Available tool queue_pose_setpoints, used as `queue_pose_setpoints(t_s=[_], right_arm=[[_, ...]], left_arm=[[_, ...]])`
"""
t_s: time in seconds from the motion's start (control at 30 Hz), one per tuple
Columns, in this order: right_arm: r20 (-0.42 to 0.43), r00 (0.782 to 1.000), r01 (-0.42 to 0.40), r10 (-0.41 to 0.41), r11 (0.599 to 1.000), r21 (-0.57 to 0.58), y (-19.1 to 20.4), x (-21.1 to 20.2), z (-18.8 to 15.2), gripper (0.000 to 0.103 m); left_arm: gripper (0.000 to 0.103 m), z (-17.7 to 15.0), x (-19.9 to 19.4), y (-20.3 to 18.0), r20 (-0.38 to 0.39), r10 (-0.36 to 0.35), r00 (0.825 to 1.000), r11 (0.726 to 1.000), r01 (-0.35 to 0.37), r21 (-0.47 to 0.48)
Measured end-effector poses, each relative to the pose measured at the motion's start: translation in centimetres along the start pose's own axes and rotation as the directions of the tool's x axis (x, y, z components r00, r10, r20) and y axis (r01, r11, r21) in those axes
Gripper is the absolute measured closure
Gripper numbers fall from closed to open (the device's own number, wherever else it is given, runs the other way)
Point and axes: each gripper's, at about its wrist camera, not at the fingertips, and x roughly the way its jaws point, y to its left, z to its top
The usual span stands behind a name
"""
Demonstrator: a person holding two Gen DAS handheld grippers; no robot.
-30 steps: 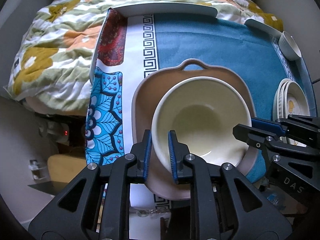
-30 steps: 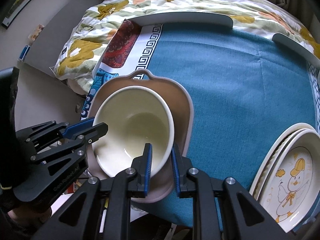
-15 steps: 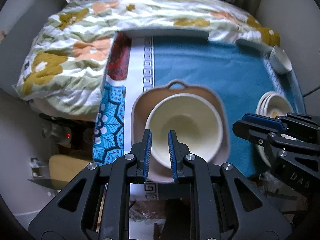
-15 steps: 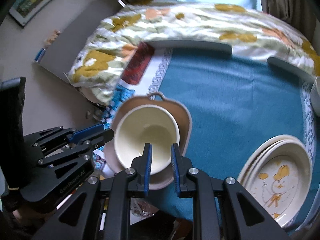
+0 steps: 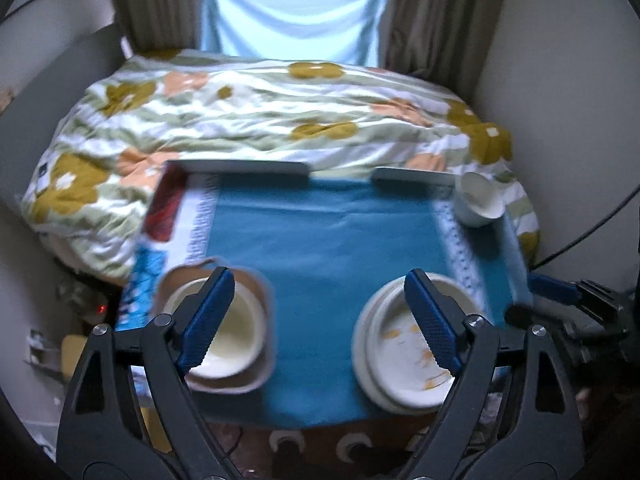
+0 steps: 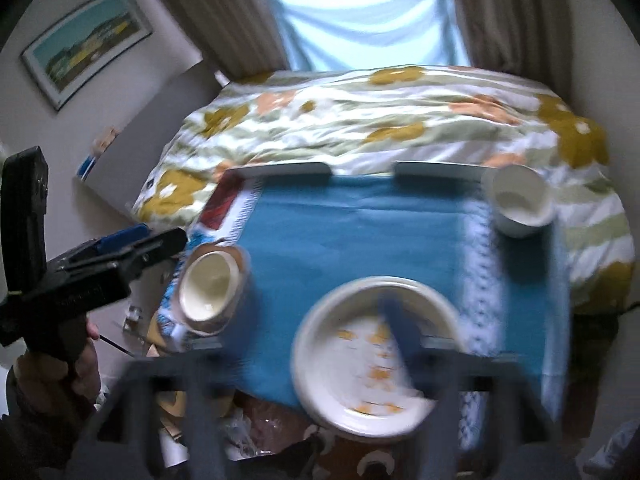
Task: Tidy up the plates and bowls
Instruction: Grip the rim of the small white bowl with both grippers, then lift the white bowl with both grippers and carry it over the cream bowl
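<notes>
**Both grippers spread wide and empty above the crockery**

Left wrist view: the left gripper (image 5: 318, 316) has just been opening; its jaws stand wide apart with nothing between them. Taking the blue cloth (image 5: 324, 240) as landmark, the cream bowl (image 5: 224, 332) sits in the brown handled dish (image 5: 264, 376) at the cloth's near-left corner, the plate stack (image 5: 400, 364) at its near-right corner, and the small white bowl (image 5: 478, 200) at its far-right corner. All look like glazed ware: stiff, smooth, breakable and probably fairly heavy, so I judge a rim pinch the best hold.

Right wrist view: the right gripper (image 6: 320, 344), heavily blurred, has also just been opening and holds nothing. Only this view shows the person's hand (image 6: 76, 368) gripping the left gripper's handle beyond the cloth's left edge, and the small bowl's inside. The left view shows the stacked plate edges more crisply.
</notes>
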Motion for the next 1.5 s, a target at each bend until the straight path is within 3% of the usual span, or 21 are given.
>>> queue_pose_setpoints(t_s=[0.17,0.27,0.43,0.57,0.7,0.8,0.83,0.9,0.97,1.07,1.17,1.23,1.33,1.4,1.5], right_arm=[[0.025,0.999,0.037,-0.039,0.996,0.081,-7.3,-2.2,-0.6,0.002],[0.043,0.996,0.077,-0.083,0.990,0.119,-10.7,-2.6,-0.6,0.001],[0.035,0.994,0.097,-0.107,0.974,0.203,-14.9,-2.2,0.5,0.001],[0.080,0.990,0.074,-0.117,0.906,0.417,-18.5,-1.1,1.7,0.001],[0.059,0.990,0.080,-0.130,0.849,0.523,-21.5,1.6,3.1,0.001],[0.047,0.992,0.067,-0.120,0.792,0.607,-23.6,3.7,3.5,0.002],[0.040,0.992,0.067,-0.118,0.772,0.632,-24.2,4.6,3.7,0.003],[0.026,0.993,0.068,-0.114,0.745,0.664,-25.0,6.3,4.2,0.012],[0.011,0.994,0.072,-0.109,0.728,0.681,-25.5,8.0,4.6,0.031],[-0.007,0.992,0.097,-0.128,0.714,0.694,-26.0,9.8,5.2,0.045],[-0.026,0.988,0.125,-0.153,0.684,0.719,-26.8,11.0,5.5,0.051],[-0.035,0.985,0.143,-0.171,0.676,0.723,-27.3,11.5,5.7,0.056],[-0.056,0.978,0.179,-0.200,0.671,0.719,-27.6,11.9,5.9,0.070],[-0.067,0.973,0.201,-0.221,0.668,0.717,-27.7,12.0,5.9,0.078],[-0.068,0.970,0.211,-0.233,0.669,0.712,-28.1,12.0,5.9,0.087]], left_arm=[[0.007,2.3,3.2,-7.0,-0.010,-0.047,0.999,0.999,0.047,0.021],[0.007,4.1,5.7,-10.7,-0.048,-0.057,0.997,0.996,0.061,0.070],[0.007,7.7,9.7,-15.6,-0.084,-0.133,0.988,0.975,0.146,0.169],[0.007,10.4,14.9,-18.8,-0.157,-0.141,0.978,0.952,0.177,0.251],[0.007,11.8,20.1,-20.6,-0.234,-0.147,0.961,0.919,0.220,0.327],[0.014,12.1,23.6,-21.3,-0.290,-0.169,0.942,0.892,0.271,0.362],[0.020,12.4,25.1,-21.6,-0.316,-0.175,0.933,0.880,0.292,0.375],[0.030,12.4,27.2,-22.0,-0.351,-0.180,0.919,0.861,0.320,0.395],[0.039,12.3,29.3,-22.5,-0.386,-0.188,0.903,0.841,0.351,0.413],[0.052,12.3,32.0,-23.2,-0.431,-0.201,0.880,0.821,0.391,0.415],[0.056,12.1,33.8,-24.0,-0.468,-0.216,0.857,0.802,0.429,0.416],[0.058,12.0,34.5,-24.4,-0.481,-0.221,0.848,0.792,0.444,0.419],[0.086,12.0,35.3,-24.8,-0.497,-0.231,0.837,0.788,0.460,0.409],[0.090,11.9,35.6,-24.9,-0.509,-0.250,0.824,0.784,0.481,0.393],[0.093,11.7,35.4,-25.2,-0.501,-0.253,0.828,0.775,0.483,0.407]])
